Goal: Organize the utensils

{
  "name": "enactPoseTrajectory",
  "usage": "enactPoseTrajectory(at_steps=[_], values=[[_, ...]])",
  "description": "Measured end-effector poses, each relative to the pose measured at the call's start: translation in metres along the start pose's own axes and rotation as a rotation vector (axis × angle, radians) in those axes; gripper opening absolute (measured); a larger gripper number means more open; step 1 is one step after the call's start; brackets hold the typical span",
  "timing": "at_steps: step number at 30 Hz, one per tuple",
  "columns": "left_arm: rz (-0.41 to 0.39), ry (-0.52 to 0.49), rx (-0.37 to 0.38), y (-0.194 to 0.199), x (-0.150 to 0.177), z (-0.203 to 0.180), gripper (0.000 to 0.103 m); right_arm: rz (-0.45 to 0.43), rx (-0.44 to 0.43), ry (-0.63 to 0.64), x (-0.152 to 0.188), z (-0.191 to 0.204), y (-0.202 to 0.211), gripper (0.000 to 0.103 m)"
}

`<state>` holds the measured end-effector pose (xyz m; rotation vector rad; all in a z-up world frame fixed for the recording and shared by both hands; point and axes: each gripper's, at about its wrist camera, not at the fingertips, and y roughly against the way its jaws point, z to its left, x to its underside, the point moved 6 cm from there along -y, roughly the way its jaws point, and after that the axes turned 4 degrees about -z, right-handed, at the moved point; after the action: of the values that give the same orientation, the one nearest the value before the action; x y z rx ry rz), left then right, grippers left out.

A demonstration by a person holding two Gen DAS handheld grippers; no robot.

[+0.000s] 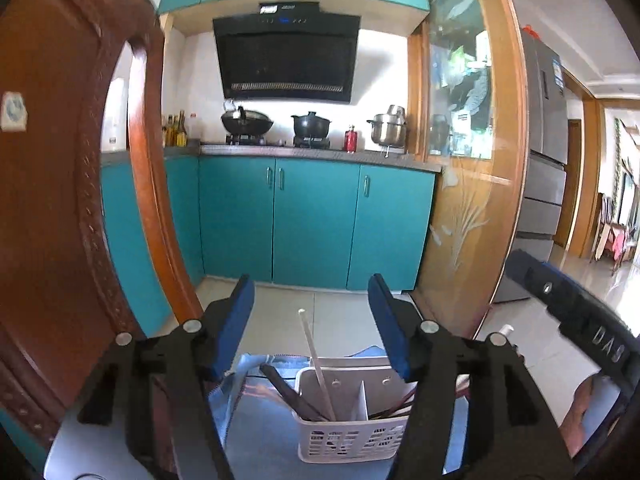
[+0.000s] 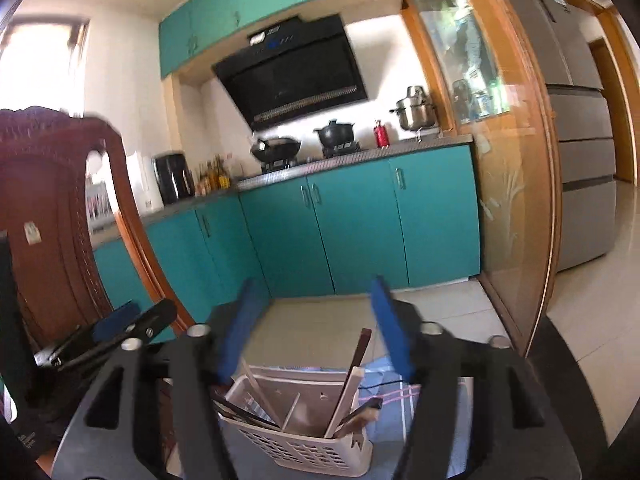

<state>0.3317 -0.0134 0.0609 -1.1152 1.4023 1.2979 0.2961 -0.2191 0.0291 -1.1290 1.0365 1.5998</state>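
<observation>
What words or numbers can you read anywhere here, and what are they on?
"DAS": white letters on the right gripper's black body, seen from the left wrist.
Range hood: white label and blue display, too blurred to read.
Fridge: blue sticker, too small to read.
Chair: pale sticker, unreadable.
Basket: no text.

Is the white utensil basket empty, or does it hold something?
Not empty. The white basket holds a white chopstick and dark utensils left of its divider, and more dark sticks on the right.
</observation>
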Motion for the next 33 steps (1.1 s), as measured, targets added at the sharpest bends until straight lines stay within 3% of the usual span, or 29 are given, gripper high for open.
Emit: enactPoseTrajectory(at_steps=[3, 6, 9, 12, 15, 18, 22, 25, 28, 33], values=[[-0.030, -0.062, -0.010, 0.025, 0.001, -0.006, 0.073, -0.033, 0.007, 0.018, -0.008, -0.003, 0.021, 0.069], [-0.046, -0.163, -0.017, 0.055, 0.011, -0.017, 0.080, -0.084, 0.042, 0.064, -0.010, -0.009, 0.056, 0.085], [-0.053, -0.259, -0.040, 0.096, 0.036, -0.026, 0.090, -0.109, 0.106, 0.102, 0.010, -0.025, 0.102, 0.099], [-0.029, -0.247, -0.035, 0.137, 0.065, -0.027, 0.095, -0.062, 0.200, 0.108, 0.049, -0.047, 0.143, 0.100], [0.052, -0.173, 0.009, 0.176, 0.093, -0.025, 0.095, 0.074, 0.190, 0.060, 0.084, -0.054, 0.169, 0.100], [0.094, -0.129, 0.034, 0.204, 0.103, -0.023, 0.099, 0.171, 0.177, 0.112, 0.103, -0.037, 0.189, 0.100], [0.119, -0.116, 0.034, 0.244, 0.113, -0.015, 0.099, 0.182, 0.241, 0.333, 0.121, 0.001, 0.221, 0.100], [0.124, -0.129, 0.017, 0.266, 0.119, -0.011, 0.099, 0.131, 0.279, 0.444, 0.129, 0.021, 0.240, 0.100], [0.144, -0.106, 0.009, 0.279, 0.127, -0.004, 0.099, 0.113, 0.288, 0.454, 0.126, 0.030, 0.250, 0.100], [0.165, -0.086, -0.022, 0.293, 0.129, 0.002, 0.099, 0.122, 0.245, 0.340, 0.118, 0.027, 0.267, 0.100]])
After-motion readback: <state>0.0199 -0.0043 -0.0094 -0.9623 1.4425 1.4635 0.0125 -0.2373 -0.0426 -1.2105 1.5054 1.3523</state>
